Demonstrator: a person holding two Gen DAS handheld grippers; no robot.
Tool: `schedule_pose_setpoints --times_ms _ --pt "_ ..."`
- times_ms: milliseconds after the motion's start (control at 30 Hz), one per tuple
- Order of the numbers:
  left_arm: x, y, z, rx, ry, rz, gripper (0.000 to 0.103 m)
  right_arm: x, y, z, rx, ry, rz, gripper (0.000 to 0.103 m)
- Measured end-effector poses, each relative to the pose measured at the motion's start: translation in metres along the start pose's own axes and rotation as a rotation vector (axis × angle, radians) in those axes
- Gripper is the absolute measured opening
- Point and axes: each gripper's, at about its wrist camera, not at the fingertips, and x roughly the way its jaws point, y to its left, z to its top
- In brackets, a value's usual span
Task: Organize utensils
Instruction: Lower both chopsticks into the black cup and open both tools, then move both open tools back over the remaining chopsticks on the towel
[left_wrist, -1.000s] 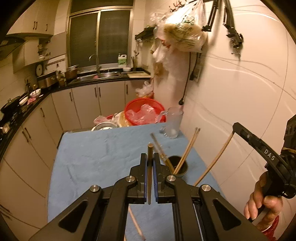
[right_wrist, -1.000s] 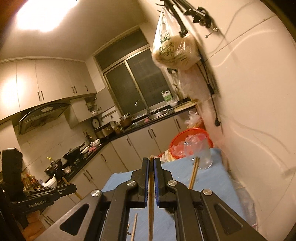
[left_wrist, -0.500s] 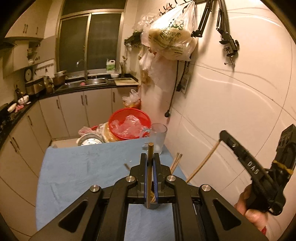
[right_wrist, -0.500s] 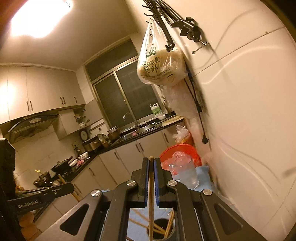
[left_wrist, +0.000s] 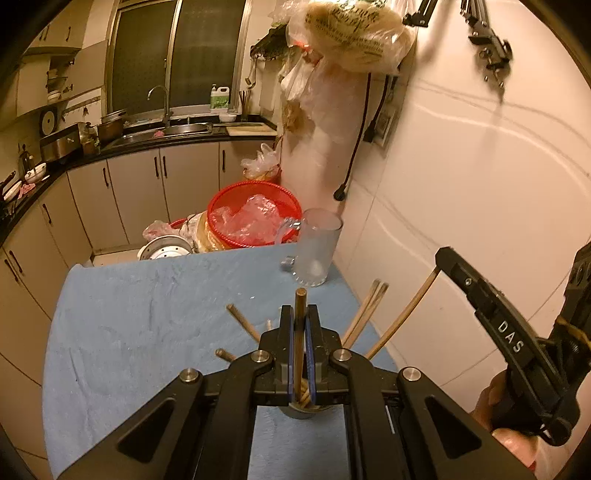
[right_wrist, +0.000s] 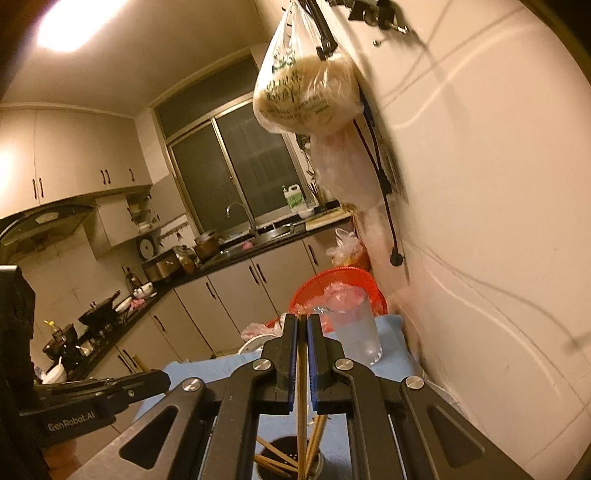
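Wooden chopstick (left_wrist: 300, 325) pinched in left tongs (left_wrist: 300, 369), another (right_wrist: 302, 387) in right tongs (right_wrist: 302, 362), both above holder (right_wrist: 288, 458) on desk (left_wrist: 147, 317). Insertion step; next: lower tips inside, release.

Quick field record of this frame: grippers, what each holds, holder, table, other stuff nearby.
left gripper: shut on a chopstick
right gripper: shut on a chopstick
holder: dark cup below both grippers, several chopsticks leaning in it
table: blue cloth cover
glass mug: upright, far right corner by the wall
red basket: behind the table, plastic inside
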Motion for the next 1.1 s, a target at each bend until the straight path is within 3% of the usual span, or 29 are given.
schedule_pose_setpoints --times_ms 667,867,1000,1100 --pt "0.024 0.021 -0.026 -0.007 0.054 0.029 0.008 0.031 -0.021 -0.03 0.064 0.158 0.006 0.008" --pt "0.006 0.024 -0.03 -0.008 0.017 0.035 0.011 0.003 -0.018 -0.022 0.074 0.108 0.023 0.009" --pt "-0.014 0.029 -0.037 -0.017 -0.03 0.062 0.026 -0.023 -0.014 -0.025 0.078 0.075 0.025 0.011" --pt "-0.027 0.034 -0.048 -0.021 -0.057 0.102 0.026 -0.039 -0.006 -0.037 0.069 0.076 0.038 0.014"
